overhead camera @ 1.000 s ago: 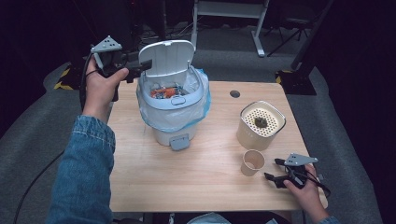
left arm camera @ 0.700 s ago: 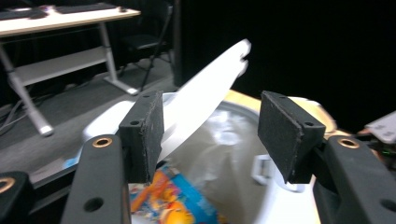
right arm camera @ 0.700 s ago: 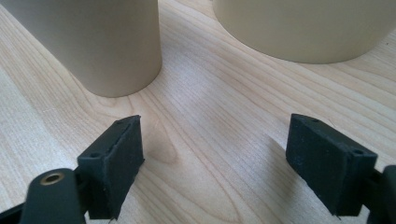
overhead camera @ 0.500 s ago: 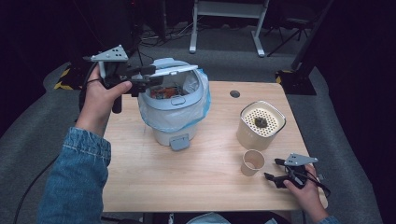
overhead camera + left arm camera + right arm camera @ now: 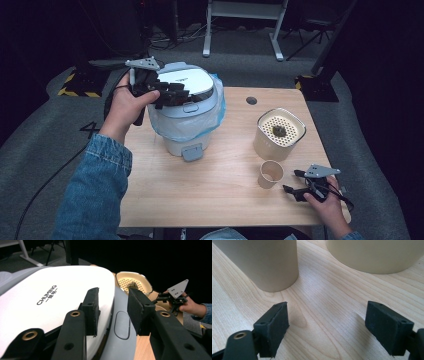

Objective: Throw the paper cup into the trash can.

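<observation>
Bin lid sits shut on the white bin at the table's far left, under the left gripper, whose jaws have just been closing, nothing pinched. In the left gripper view, its pads rest over the lid. In the right gripper view, the right gripper gapes empty before a paper cup.

My left gripper, with matt black foam-like pads, rests over the bin's smooth, glossy white plastic lid; thin translucent liner; pale, matt wood-grain table; matt paper cup.
</observation>
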A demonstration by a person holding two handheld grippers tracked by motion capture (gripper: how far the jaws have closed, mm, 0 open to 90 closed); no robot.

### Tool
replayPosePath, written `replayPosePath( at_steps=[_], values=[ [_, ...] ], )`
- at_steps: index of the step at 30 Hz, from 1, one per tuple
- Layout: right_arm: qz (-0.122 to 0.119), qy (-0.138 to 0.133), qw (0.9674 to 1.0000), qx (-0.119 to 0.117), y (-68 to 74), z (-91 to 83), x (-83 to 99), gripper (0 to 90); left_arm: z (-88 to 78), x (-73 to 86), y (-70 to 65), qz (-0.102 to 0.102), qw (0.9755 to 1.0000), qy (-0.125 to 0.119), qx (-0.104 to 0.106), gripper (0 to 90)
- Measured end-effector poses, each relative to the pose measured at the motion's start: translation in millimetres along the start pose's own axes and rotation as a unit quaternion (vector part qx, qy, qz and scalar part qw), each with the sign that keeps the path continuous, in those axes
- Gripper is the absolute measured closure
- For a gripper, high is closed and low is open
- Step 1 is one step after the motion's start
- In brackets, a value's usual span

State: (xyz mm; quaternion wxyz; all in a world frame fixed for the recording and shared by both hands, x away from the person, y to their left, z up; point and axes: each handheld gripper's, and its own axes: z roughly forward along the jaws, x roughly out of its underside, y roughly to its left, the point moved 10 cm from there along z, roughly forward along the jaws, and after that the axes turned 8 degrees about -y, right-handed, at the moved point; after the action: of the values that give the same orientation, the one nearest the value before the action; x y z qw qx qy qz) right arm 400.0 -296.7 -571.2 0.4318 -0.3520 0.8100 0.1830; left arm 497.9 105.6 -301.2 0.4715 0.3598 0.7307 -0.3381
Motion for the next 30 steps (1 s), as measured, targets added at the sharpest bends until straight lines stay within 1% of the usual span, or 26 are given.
replayPosePath(
  at_steps=[2,5,8,10,11,12,13,14,18,19,24,29,30],
  values=[
    [0.000,0.000,1.0000,0.000,0.0,0.0,0.0,19.2,2.6,2.6,1.9,0.001,0.9999,0.008,-0.010,62.3],
    [0.000,0.000,1.0000,0.000,0.0,0.0,0.0,19.2,5.8,5.5,7.4,0.008,0.9993,0.018,-0.032,61.2],
    [0.000,0.000,1.0000,0.000,0.0,0.0,0.0,19.2,8.3,7.4,10.9,0.011,0.9986,0.026,-0.045,60.0],
    [0.000,0.000,1.0000,0.000,0.0,0.0,0.0,19.2,9.5,8.6,15.7,0.017,0.9971,0.033,-0.067,56.6],
    [0.000,0.000,1.0000,0.000,0.0,0.0,0.0,19.2,9.8,9.4,17.8,0.023,0.9964,0.038,-0.072,55.8],
    [0.000,0.000,1.0000,0.000,0.0,0.0,0.0,19.2,10.8,9.9,19.0,0.024,0.9959,0.039,-0.078,54.7],
    [0.000,0.000,1.0000,0.000,0.0,0.0,0.0,19.2,11.0,11.2,20.2,0.030,0.9953,0.046,-0.080,53.9],
    [0.000,0.000,1.0000,0.000,0.0,0.0,0.0,19.2,12.0,11.2,20.5,0.034,0.9950,0.043,-0.083,53.1],
    [0.000,0.000,1.0000,0.000,0.0,0.0,0.0,19.2,12.7,11.6,19.3,0.050,0.9931,0.054,-0.091,51.2],
    [0.000,0.000,1.0000,0.000,0.0,0.0,0.0,19.2,12.4,11.6,19.4,0.053,0.9927,0.056,-0.093,51.3],
    [0.000,0.000,1.0000,0.000,0.0,0.0,0.0,19.2,13.5,11.9,18.8,0.055,0.9926,0.057,-0.092,51.4],
    [0.000,0.000,1.0000,0.000,0.0,0.0,0.0,19.2,13.6,11.9,18.5,0.068,0.9909,0.065,-0.096,51.8],
    [0.000,0.000,1.0000,0.000,0.0,0.0,0.0,19.2,13.4,13.1,18.6,0.073,0.9894,0.076,-0.101,51.9]
  ],
)
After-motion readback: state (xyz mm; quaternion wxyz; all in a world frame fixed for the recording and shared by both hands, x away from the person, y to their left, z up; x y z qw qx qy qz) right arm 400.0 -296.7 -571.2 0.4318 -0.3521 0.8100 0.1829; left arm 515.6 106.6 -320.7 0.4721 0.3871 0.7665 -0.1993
